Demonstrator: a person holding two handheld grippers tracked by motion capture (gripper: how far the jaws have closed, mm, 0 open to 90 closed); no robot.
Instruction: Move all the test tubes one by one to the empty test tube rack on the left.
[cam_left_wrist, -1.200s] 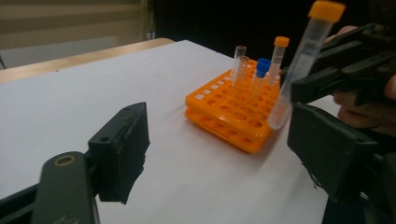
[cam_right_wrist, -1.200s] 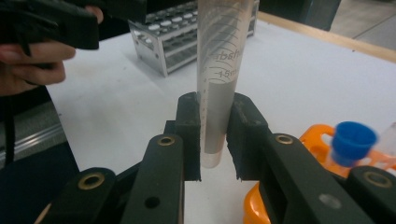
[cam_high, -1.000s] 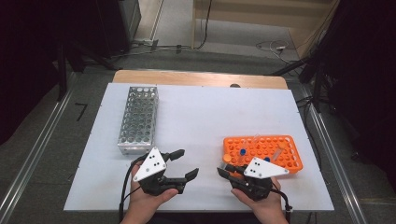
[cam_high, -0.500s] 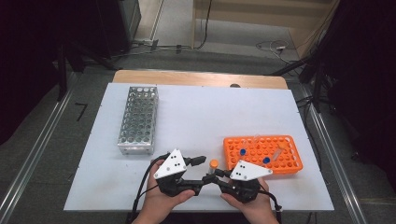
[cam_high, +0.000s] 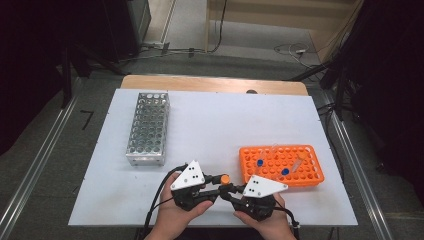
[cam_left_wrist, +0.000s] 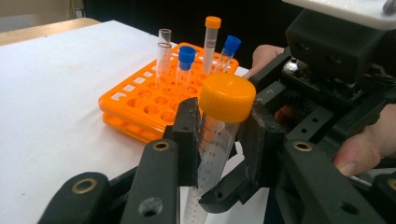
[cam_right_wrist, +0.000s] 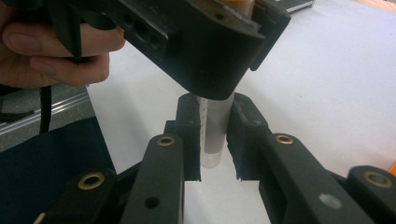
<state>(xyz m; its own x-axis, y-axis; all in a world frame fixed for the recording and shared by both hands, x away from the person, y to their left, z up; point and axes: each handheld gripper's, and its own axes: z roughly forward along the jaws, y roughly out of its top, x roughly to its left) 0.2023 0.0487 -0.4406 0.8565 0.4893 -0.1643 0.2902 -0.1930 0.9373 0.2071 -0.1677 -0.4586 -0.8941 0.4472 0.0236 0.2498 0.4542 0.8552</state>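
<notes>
High view: white matte table (cam_high: 210, 125) with a wooden strip at the far edge. Perforated metal rack (cam_high: 148, 128), long and box-shaped, stands far left. Orange plastic rack (cam_high: 305, 165), flat with a grid of round holes, sits right of centre and carries a few slim tubes with blue caps. Near the front edge the left gripper (cam_high: 212, 181) and right gripper (cam_high: 231, 192) meet, each topped by a grey three-cornered plate. The orange-capped tube (cam_high: 224, 178) sits between them, just left of the orange rack.

Left gripper view: the tube (cam_left_wrist: 219, 126) is clear plastic, cylindrical, printed with black graduation marks, with a ribbed orange screw cap. The left gripper's jaws have just been closing and now pinch the tube just under the cap. Behind it stands the orange rack (cam_left_wrist: 140, 109).

Right gripper view: the right gripper (cam_right_wrist: 214, 135) clamps the tube's lower, translucent end (cam_right_wrist: 214, 140) between its black pads. The tube stands upright above the table.
</notes>
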